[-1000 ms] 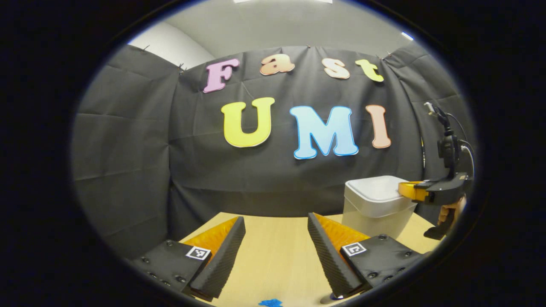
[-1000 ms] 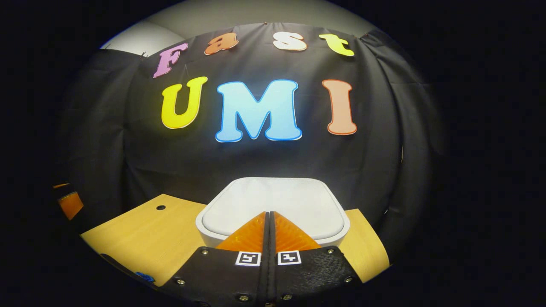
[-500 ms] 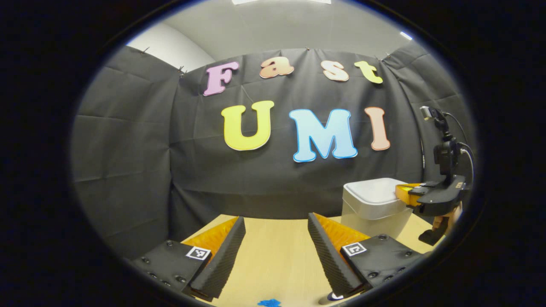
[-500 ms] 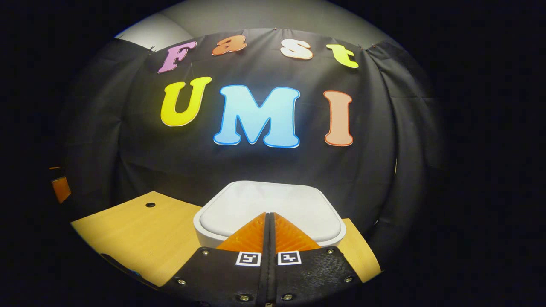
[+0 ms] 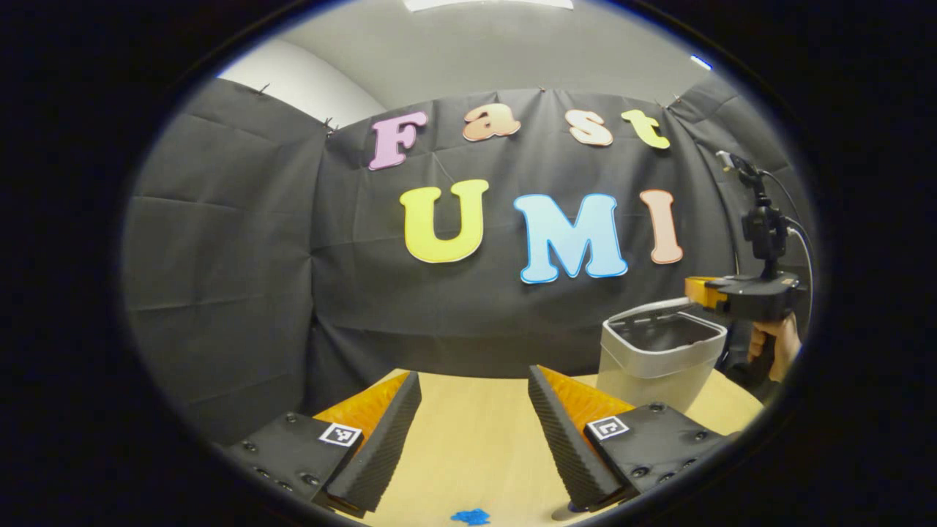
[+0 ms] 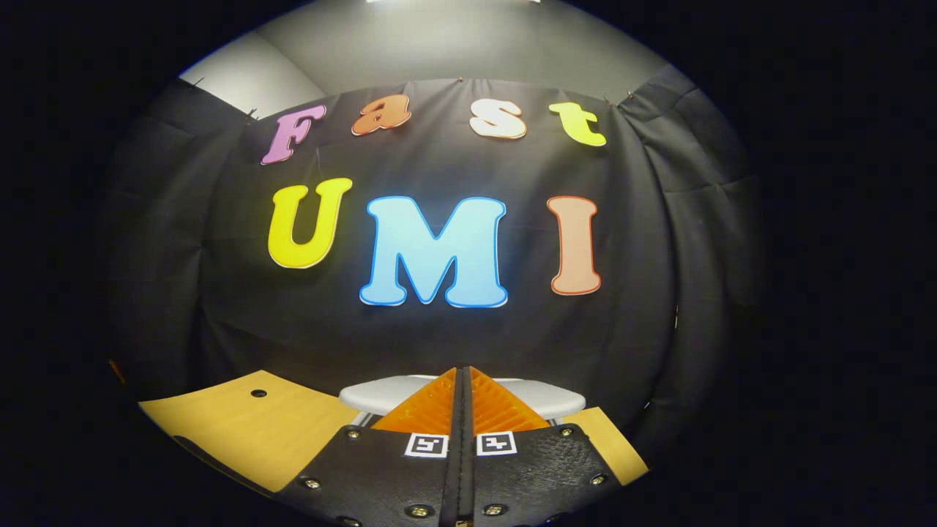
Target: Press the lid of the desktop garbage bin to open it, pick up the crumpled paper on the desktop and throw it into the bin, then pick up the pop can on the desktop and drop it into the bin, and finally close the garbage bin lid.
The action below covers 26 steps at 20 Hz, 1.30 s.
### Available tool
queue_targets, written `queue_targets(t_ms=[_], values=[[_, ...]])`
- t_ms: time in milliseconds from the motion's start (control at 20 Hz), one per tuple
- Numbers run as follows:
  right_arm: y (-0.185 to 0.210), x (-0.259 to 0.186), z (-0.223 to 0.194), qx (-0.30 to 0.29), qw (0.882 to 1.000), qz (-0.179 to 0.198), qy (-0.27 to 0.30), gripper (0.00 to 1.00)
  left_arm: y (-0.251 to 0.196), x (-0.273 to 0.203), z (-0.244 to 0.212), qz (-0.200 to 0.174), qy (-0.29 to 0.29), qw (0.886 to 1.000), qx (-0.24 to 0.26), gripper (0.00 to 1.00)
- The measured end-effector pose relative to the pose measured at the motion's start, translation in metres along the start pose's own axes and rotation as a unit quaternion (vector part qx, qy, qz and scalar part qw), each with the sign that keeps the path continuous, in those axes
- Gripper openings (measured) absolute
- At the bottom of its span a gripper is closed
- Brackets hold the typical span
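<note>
The white desktop bin (image 5: 659, 366) stands at the table's far right with its lid (image 5: 644, 309) sprung up and the dark inside showing. My right gripper (image 5: 692, 288) hovers shut just above the bin's right rim, held by a hand (image 5: 777, 344). In the right gripper view, the right gripper (image 6: 463, 370) is shut on nothing, and the lid (image 6: 542, 399) shows nearly edge-on just beyond its tips. My left gripper (image 5: 474, 375) stands open over the wooden table (image 5: 468, 446), with nothing between its fingers.
A small blue scrap (image 5: 469, 517) lies on the table near the left gripper. A rounded grey thing (image 5: 565, 513) peeks out under the left gripper's finger. The table (image 6: 241, 432) has a small round hole (image 6: 258, 393) to the bin's left.
The bin lid, flat and closed before, has popped open. The right gripper has lifted off the lid and risen. The left gripper has stayed about where it was.
</note>
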State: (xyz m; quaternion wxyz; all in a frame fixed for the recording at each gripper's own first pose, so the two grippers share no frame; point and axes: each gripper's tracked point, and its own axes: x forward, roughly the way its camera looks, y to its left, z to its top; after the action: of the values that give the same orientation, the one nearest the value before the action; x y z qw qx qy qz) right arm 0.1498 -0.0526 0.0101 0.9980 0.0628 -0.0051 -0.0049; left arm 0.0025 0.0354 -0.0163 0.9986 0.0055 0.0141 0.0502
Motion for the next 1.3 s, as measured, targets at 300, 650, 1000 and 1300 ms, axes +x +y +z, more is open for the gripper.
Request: queue_targets(t_ms=[300, 650, 1000, 1300], values=[[-0.003, -0.013, 0.021, -0.002, 1.000, -0.006, -0.027, 0.00, 0.005, -0.006, 0.000, 0.005, -0.002, 1.000, -0.003, 1.00], [0.000, -0.034, 0.026, -0.012, 1.000, 0.000, -0.029, 0.00, -0.003, -0.013, -0.007, -0.004, 0.005, 1.000, -0.004, 1.00], [0.008, -0.048, 0.007, -0.021, 1.000, 0.006, -0.003, 0.00, -0.004, -0.021, -0.015, -0.006, 0.016, 1.000, -0.013, 1.00], [0.005, -0.056, -0.001, 0.002, 1.000, 0.003, 0.005, 0.40, 0.002, -0.024, -0.023, 0.000, 0.026, 1.000, -0.016, 1.00]])
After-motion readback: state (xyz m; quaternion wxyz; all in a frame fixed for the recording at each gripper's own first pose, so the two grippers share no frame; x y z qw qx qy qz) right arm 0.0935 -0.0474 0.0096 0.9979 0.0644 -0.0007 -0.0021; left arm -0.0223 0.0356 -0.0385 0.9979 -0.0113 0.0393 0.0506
